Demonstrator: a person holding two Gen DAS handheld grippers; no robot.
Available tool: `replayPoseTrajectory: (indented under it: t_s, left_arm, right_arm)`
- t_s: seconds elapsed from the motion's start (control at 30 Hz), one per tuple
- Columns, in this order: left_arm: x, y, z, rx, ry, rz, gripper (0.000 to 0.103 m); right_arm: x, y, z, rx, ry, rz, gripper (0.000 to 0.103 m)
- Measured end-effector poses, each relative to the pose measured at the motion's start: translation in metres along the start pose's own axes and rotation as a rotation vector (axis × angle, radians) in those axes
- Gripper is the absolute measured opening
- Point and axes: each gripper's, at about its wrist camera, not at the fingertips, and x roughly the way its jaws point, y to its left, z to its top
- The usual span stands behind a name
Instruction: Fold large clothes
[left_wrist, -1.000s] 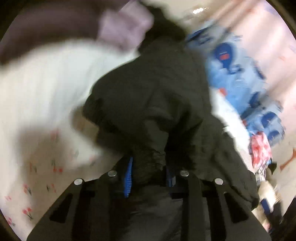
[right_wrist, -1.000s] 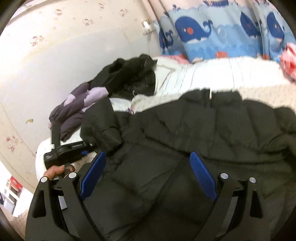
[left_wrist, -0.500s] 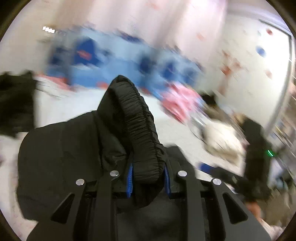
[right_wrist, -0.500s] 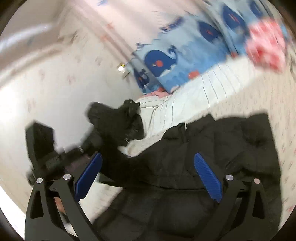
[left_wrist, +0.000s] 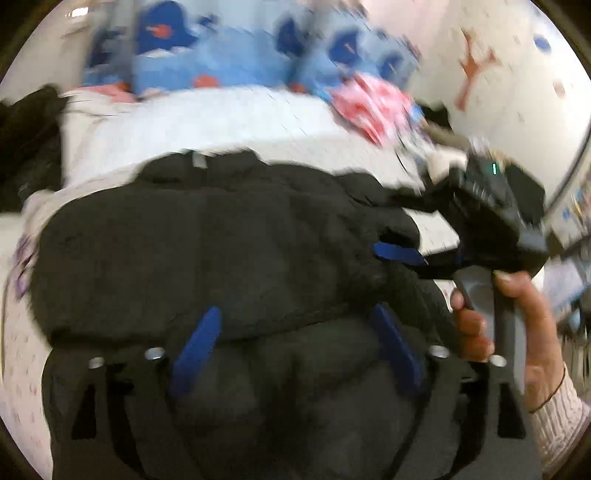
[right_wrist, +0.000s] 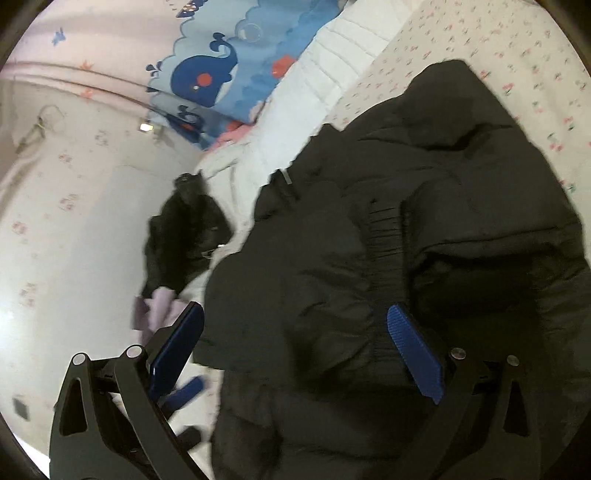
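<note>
This is a bedroom in a home. There is a bed (right_wrist: 524, 74) with a white sheet that has tiny pink flowers on it. A blue whale blanket (right_wrist: 221, 74) lies at the far side by the wall. The wall (right_wrist: 66, 177) has small pink prints. Clothes lie around on the bed, like a black jacket (left_wrist: 207, 243) and a pink cloth (left_wrist: 373, 107).
</note>
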Motion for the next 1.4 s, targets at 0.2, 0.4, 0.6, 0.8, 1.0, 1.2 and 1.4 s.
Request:
replayPoseTrajectory:
  t_s: [0.2,0.4,0.6,0.8,1.0,1.2,1.4]
  left_arm:
    - [-0.029,0.059,-0.023,-0.163,-0.196,0.133,0.090]
    - [-0.043,0.103,-0.023,-0.267,-0.282,0.384,0.095]
    - [-0.030,0.120,-0.026,-0.287,-0.237,0.583,0.095]
    - [-0.033,0.116,-0.021,-0.238,-0.272,0.628,0.096]
    - [-0.028,0.115,-0.016,-0.309,-0.296,0.561,0.096]
    - [-0.001,0.123,-0.015,-0.320,-0.186,0.590,0.096]
    - [0.004,0.138,-0.023,-0.405,-0.133,0.584,0.096]
  right_arm:
    - [0.016,-0.003,-0.020,-0.097,-0.045,-0.185,0.095]
    - [0.030,-0.006,-0.032,-0.160,-0.003,-0.230,0.088]
    - [0.053,0.022,-0.047,-0.328,0.007,-0.214,0.023]
    - [0.002,0.103,-0.054,-0.637,-0.239,-0.192,0.010]
    - [-0.046,0.118,0.003,-0.679,-0.433,-0.266,0.010]
    - [0.004,-0.012,0.049,-0.363,-0.141,-0.415,0.014]
    - [-0.035,-0.021,0.051,-0.236,-0.268,-0.431,0.050]
